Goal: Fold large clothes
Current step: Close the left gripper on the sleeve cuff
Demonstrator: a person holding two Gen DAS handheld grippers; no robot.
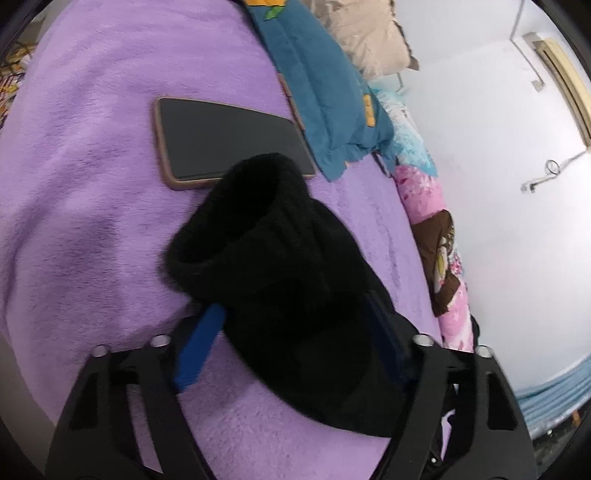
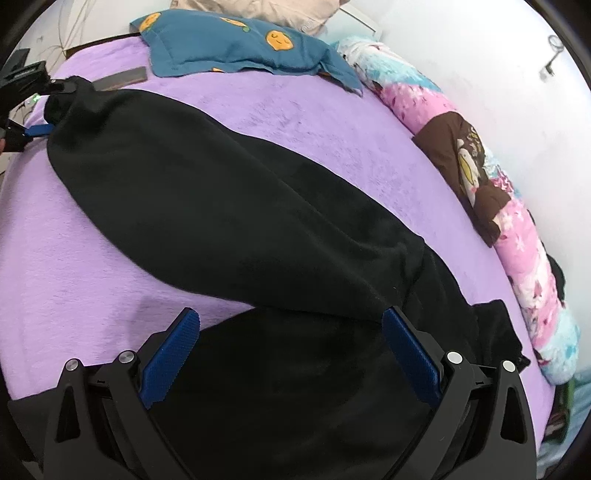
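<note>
**Left wrist and right wrist views: black garment on purple bed**

Item 1. Black garment (image 2: 236,206): a large dark fleece piece, laid lengthwise across the purple bed blanket (image 2: 74,258). One tubular cuffed end (image 1: 240,214) stood open, its rim overlapping the near corner of the phone.

Item 2. Left hand-held gripper (image 1: 295,339): the garment's cuffed end sat between its blue pads. The left pad (image 1: 199,350) showed bare, with blanket visible between it and the cloth; the right pad was hidden by fabric. Whether it was clamping the cloth could not be told. In the right wrist view this tool (image 2: 33,110) appeared at the garment's far end.

Item 3. Right hand-held gripper (image 2: 291,343): jaws spread wide, both blue pads (image 2: 173,354) uncovered, poised over the near end of the garment with nothing pinched between them.

Item 4. Phone (image 1: 229,140): dark screen, tan case, flat on the blanket.

Item 5. Teal pillow (image 2: 229,44): orange smiling-face print, at the head of the bed, beside a beige pillow (image 1: 365,33).

Item 6. Rolled patterned quilt (image 2: 517,229): pink, pale blue and brown, along the bed's wall side, against the white wall (image 1: 498,166).
</note>
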